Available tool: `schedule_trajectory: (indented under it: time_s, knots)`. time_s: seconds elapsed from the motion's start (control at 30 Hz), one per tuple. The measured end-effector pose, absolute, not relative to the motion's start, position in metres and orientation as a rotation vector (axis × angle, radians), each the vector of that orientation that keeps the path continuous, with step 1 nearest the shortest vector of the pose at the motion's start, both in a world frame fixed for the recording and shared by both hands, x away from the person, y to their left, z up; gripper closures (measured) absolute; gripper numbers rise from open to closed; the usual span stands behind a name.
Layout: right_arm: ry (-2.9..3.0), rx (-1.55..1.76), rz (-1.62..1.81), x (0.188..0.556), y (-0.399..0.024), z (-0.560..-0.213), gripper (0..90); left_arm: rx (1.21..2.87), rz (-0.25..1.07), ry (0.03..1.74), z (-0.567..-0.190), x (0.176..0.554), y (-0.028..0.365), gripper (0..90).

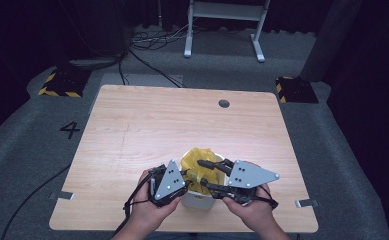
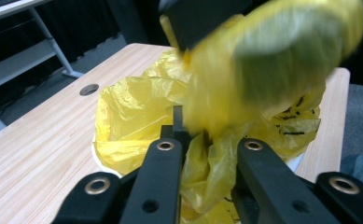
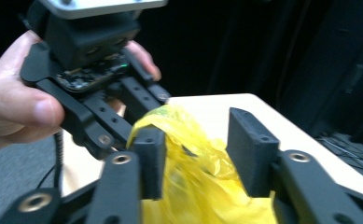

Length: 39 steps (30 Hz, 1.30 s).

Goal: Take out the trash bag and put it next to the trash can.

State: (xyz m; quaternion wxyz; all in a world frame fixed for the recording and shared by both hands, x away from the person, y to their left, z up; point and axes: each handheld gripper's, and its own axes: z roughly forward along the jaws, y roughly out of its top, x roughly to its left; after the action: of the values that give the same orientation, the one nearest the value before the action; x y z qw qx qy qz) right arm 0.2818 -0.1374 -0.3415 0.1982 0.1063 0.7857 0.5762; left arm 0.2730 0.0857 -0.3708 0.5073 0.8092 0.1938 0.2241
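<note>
Left gripper: held in the left hand at the near edge of the table, grey plate on top, jaws pointing right toward the bag; in the left gripper view its jaws stand a little apart with bunched yellow film between them, though whether they clamp it I cannot tell; a blurred fold of the same film crosses the upper right of that view. Right gripper: held in the right hand, grey plate on top, jaws pointing left over the cup's mouth; in the right gripper view the jaws are spread wide, yellow film lying in the gap and draped over the left jaw, the right jaw clear of it; the left gripper and the hand holding it show just beyond. Bag: thin yellow plastic with some black print, crumpled, lining and rising out of the cup. Cup: white, upright, near the table's near edge, right of centre, between the two hands. Table: pale wood, with a round hole toward the far right. Floor: grey carpet, a "4" marked left of the table; cables and a white frame at the far side.
</note>
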Motion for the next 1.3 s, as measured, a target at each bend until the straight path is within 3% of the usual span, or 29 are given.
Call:
schedule_trajectory:
  time_s: [0.4,0.6,0.7,0.87,1.03,1.17,1.2,1.23,1.27,1.3]
  knots:
    - [2.183,0.471,1.562,0.284,-0.190,-0.350,36.9,1.864,0.592,0.479,-0.356,0.273,0.092,85.3]
    - [2.358,0.514,1.491,0.286,-0.178,-0.366,26.7,1.846,0.581,0.495,-0.354,0.276,0.094,85.0]
    - [2.387,0.552,1.459,0.291,-0.169,-0.371,17.0,1.834,0.586,0.495,-0.352,0.275,0.096,84.9]
    - [2.432,0.582,1.435,0.301,-0.158,-0.375,16.3,1.811,0.609,0.484,-0.347,0.273,0.107,83.8]
    - [2.488,0.576,1.348,0.308,-0.146,-0.375,29.1,1.793,0.619,0.490,-0.344,0.272,0.113,84.0]
    - [2.572,0.510,1.245,0.310,-0.141,-0.376,68.8,1.800,0.621,0.495,-0.346,0.272,0.116,82.9]
    - [2.580,0.499,1.240,0.310,-0.141,-0.376,76.8,1.804,0.619,0.498,-0.347,0.272,0.116,80.8]
    - [2.580,0.492,1.252,0.310,-0.142,-0.377,84.5,1.806,0.610,0.501,-0.348,0.273,0.117,66.9]
    - [2.579,0.491,1.260,0.310,-0.143,-0.377,85.9,1.806,0.607,0.507,-0.350,0.273,0.118,57.1]
    - [2.579,0.491,1.260,0.310,-0.143,-0.377,85.9,1.807,0.607,0.513,-0.351,0.273,0.119,57.1]
